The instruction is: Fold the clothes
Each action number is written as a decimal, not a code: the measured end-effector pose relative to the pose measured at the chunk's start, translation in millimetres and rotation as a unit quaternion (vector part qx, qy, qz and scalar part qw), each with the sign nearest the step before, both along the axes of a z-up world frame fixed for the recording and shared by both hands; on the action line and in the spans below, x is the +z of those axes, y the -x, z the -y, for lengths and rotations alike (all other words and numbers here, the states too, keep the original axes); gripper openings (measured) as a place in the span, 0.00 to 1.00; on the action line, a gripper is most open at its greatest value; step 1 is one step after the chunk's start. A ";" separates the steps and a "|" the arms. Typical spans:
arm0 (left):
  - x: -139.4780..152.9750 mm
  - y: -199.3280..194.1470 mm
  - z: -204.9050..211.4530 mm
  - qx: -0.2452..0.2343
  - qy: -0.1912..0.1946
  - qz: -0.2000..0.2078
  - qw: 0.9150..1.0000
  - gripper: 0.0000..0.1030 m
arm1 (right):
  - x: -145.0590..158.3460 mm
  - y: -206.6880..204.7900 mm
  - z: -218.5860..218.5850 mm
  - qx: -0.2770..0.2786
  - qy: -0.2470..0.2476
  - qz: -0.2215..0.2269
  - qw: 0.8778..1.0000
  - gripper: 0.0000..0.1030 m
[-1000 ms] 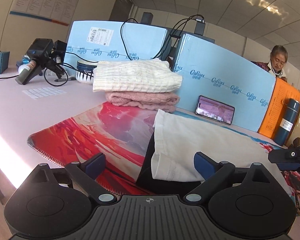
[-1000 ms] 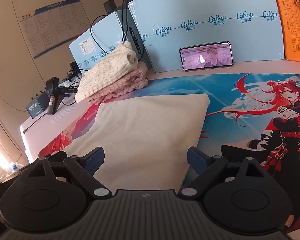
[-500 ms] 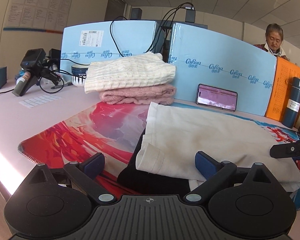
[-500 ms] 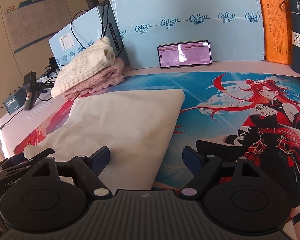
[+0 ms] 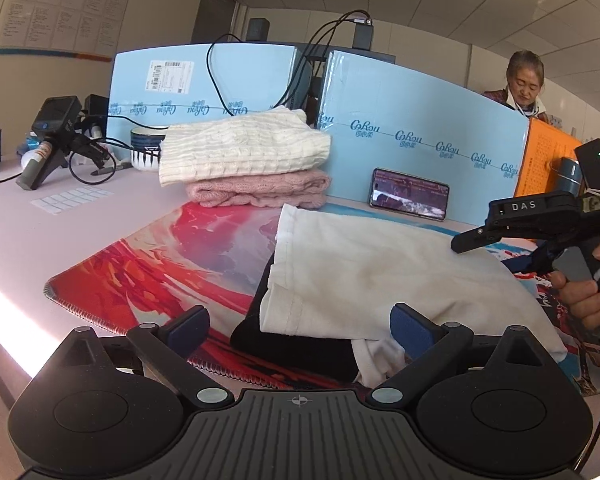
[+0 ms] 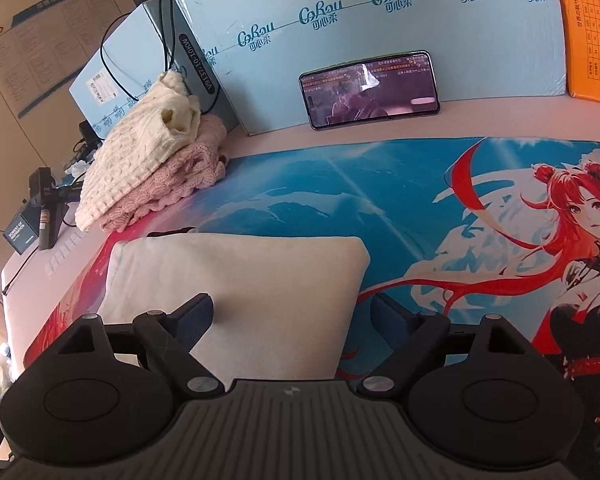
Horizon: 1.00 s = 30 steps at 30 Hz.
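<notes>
A folded cream garment (image 5: pixel 380 276) lies on the printed desk mat (image 5: pixel 160 272), over a black garment (image 5: pixel 300 348) that shows at its near edge. It also shows in the right wrist view (image 6: pixel 240 280). My left gripper (image 5: pixel 298 326) is open at the garment's near left corner, touching nothing. My right gripper (image 6: pixel 292 316) is open just above the cream garment's near right part, its left finger (image 6: pixel 194 316) over the cloth. The right gripper also shows in the left wrist view (image 5: pixel 480 236) above the garment's right side.
A stack of a cream knit (image 5: pixel 240 148) on a pink knit (image 5: pixel 260 192) sits at the mat's back left. Blue boxes (image 5: pixel 420 140), a leaning phone (image 5: pixel 410 200), an orange box (image 5: pixel 548 164) and a bowl (image 5: pixel 146 152) line the back. A person (image 5: pixel 524 84) sits behind.
The right gripper has moved in lower and closer over the cream garment. The left gripper has shifted a little nearer to the garment's corner. Both stay open.
</notes>
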State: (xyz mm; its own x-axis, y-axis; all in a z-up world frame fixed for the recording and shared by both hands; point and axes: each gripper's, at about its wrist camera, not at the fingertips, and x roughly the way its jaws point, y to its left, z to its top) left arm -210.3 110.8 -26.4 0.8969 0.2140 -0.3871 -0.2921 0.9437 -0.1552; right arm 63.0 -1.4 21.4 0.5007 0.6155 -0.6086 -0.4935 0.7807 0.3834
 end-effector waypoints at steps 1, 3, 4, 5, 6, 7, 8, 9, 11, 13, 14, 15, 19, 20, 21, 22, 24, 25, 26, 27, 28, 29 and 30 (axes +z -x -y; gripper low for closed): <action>2.6 1.7 -1.6 -0.013 0.004 -0.005 1.000 0.96 | -1.5 -2.2 -2.3 -0.001 -0.003 0.001 1.000 0.83; 6.3 3.7 -4.3 -0.039 0.023 -0.012 0.999 0.96 | -3.1 -6.0 -6.1 -0.003 -0.007 0.003 1.000 0.83; 6.9 3.5 -5.5 -0.051 0.037 -0.014 0.998 0.96 | -3.1 -7.7 -7.5 -0.003 -0.008 0.002 1.000 0.82; 6.0 2.1 -7.2 -0.056 0.053 -0.016 0.997 0.96 | -3.1 -9.4 -8.9 -0.004 -0.009 0.002 1.000 0.82; 4.1 -0.2 -9.2 -0.054 0.070 -0.017 0.996 0.96 | -3.5 -11.0 -9.7 -0.003 -0.013 0.000 1.000 0.82; 2.1 -2.4 -11.3 -0.053 0.087 -0.018 0.995 0.96 | -3.9 -12.1 -9.4 -0.004 -0.018 -0.003 1.000 0.82; 0.6 -4.0 -13.1 -0.054 0.103 -0.015 0.993 0.97 | -4.2 -13.1 -9.0 -0.006 -0.023 -0.006 1.000 0.82; -0.5 -4.8 -14.7 -0.058 0.118 -0.008 0.991 0.99 | -4.1 -12.4 -9.6 -0.007 -0.024 -0.006 1.000 0.81; -2.2 -7.3 -17.1 -0.065 0.145 0.005 0.987 0.99 | -4.1 -10.4 -10.2 -0.008 -0.025 -0.005 1.000 0.71; -1.8 -12.4 -15.9 -0.065 0.148 0.009 0.987 0.99 | -5.2 -7.3 -10.3 -0.017 -0.021 0.000 1.000 0.52; -1.7 -16.0 -15.4 -0.068 0.146 0.008 0.987 0.99 | -5.8 -5.8 -10.5 -0.020 -0.017 0.003 1.000 0.45; -1.8 -19.8 -14.9 -0.070 0.146 0.007 0.987 1.00 | -6.1 -4.0 -10.4 -0.020 -0.015 0.007 1.000 0.43; -2.5 -38.0 -12.5 -0.077 0.136 0.005 0.988 1.00 | -5.9 5.2 -10.2 -0.030 0.002 0.018 0.999 0.28; -2.9 -42.2 -12.8 -0.079 0.134 0.006 0.988 1.00 | -6.1 8.2 -9.4 -0.033 0.004 0.022 0.999 0.24; -3.5 -46.4 -13.5 -0.082 0.132 0.008 0.988 1.00 | -6.1 11.0 -8.1 -0.037 0.007 0.025 0.999 0.23; -4.0 -50.6 -14.2 -0.084 0.131 0.009 0.988 1.00 | -6.2 13.7 -6.9 -0.041 0.009 0.028 0.999 0.22; -4.7 -58.4 -15.1 -0.087 0.126 0.010 0.988 1.00 | -6.0 17.9 -5.1 -0.049 0.011 0.032 0.998 0.22; -4.9 -62.2 -15.5 -0.088 0.123 0.011 0.988 1.00 | -5.9 20.0 -4.1 -0.056 0.012 0.033 0.998 0.22; -4.6 -64.5 -15.5 -0.088 0.120 0.009 0.989 1.00 | -6.0 21.1 -3.2 -0.059 0.011 0.034 0.998 0.22; -3.6 -64.4 -15.4 -0.087 0.118 0.006 0.989 1.00 | -6.1 21.3 -2.1 -0.060 0.011 0.033 0.998 0.23; -2.4 -62.4 -15.2 -0.084 0.117 0.004 0.990 1.00 | -6.3 20.3 -0.2 -0.064 0.009 0.030 0.997 0.25; -0.7 -58.4 -14.8 -0.077 0.114 -0.001 0.991 1.00 | -6.5 19.3 1.8 -0.068 0.007 0.027 0.997 0.32; 1.2 -53.0 -14.5 -0.064 0.107 -0.005 0.992 1.00 | -6.7 18.3 3.7 -0.072 0.005 0.024 0.997 0.37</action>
State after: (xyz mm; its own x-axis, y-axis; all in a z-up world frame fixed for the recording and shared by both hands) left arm -157.3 125.2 -25.2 0.9073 0.0096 -0.4204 -0.1736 0.9191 -0.3536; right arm 44.7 -5.2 14.7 0.6111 0.5295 -0.5884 -0.3941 0.8482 0.3540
